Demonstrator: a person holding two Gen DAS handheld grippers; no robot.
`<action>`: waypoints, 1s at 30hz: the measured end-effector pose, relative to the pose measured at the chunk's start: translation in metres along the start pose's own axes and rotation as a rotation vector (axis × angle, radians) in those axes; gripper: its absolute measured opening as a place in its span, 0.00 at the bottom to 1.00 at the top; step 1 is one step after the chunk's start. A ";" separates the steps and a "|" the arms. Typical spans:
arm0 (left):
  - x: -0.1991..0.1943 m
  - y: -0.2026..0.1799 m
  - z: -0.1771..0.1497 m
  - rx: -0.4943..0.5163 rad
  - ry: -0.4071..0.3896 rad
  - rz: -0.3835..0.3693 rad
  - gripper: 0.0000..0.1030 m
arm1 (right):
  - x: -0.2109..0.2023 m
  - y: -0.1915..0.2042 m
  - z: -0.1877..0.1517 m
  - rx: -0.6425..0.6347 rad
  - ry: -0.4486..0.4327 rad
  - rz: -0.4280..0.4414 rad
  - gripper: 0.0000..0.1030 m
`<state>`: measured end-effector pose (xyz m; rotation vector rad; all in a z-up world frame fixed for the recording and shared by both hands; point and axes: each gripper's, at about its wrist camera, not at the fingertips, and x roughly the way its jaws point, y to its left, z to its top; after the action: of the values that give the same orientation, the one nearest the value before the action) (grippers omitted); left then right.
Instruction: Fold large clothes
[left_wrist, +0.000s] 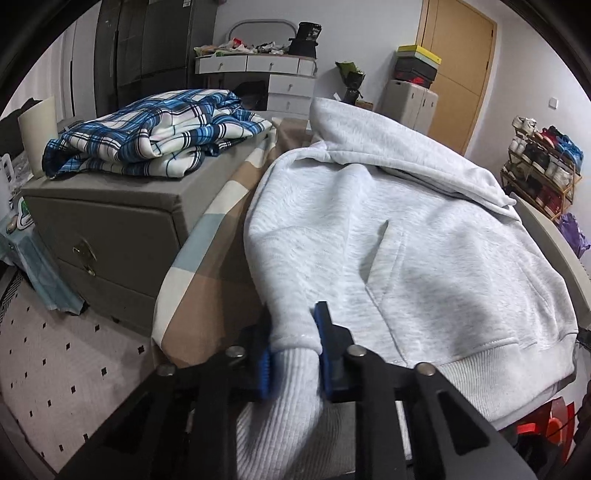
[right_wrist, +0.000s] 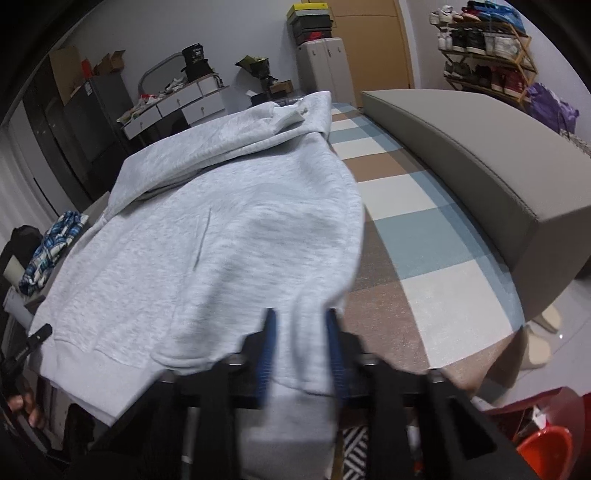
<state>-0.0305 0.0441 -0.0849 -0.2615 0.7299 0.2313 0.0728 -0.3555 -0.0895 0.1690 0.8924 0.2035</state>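
Observation:
A light grey hoodie (left_wrist: 424, 236) lies face up on a checked bedsheet (left_wrist: 236, 184), hood toward the far end, front pocket showing. My left gripper (left_wrist: 293, 332) is shut on the left sleeve (left_wrist: 295, 354) just above its ribbed cuff, blue pads pressing both sides. In the right wrist view the same hoodie (right_wrist: 207, 229) spreads to the left, and my right gripper (right_wrist: 301, 325) is shut on the right sleeve (right_wrist: 299, 354) near its end. The left gripper's tip (right_wrist: 40, 332) shows at the hoodie's hem on the left edge.
A folded blue plaid garment (left_wrist: 155, 136) rests on a grey drawer unit (left_wrist: 110, 229) left of the bed. A grey padded headboard (right_wrist: 480, 166) runs along the right. Bare checked bedsheet (right_wrist: 417, 229) lies right of the hoodie. A shoe rack (left_wrist: 543, 170) stands far right.

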 end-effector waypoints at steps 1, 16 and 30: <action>-0.001 0.001 0.001 -0.003 -0.003 -0.007 0.11 | -0.003 -0.006 0.002 0.026 -0.013 0.033 0.07; -0.006 0.017 0.007 -0.123 -0.005 -0.038 0.43 | -0.008 -0.031 0.011 0.148 -0.006 0.099 0.60; 0.046 0.002 0.043 -0.109 0.097 -0.023 0.41 | 0.038 -0.034 0.051 0.201 0.060 0.122 0.62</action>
<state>0.0284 0.0652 -0.0857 -0.3867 0.8111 0.2385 0.1393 -0.3823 -0.0942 0.4062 0.9630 0.2334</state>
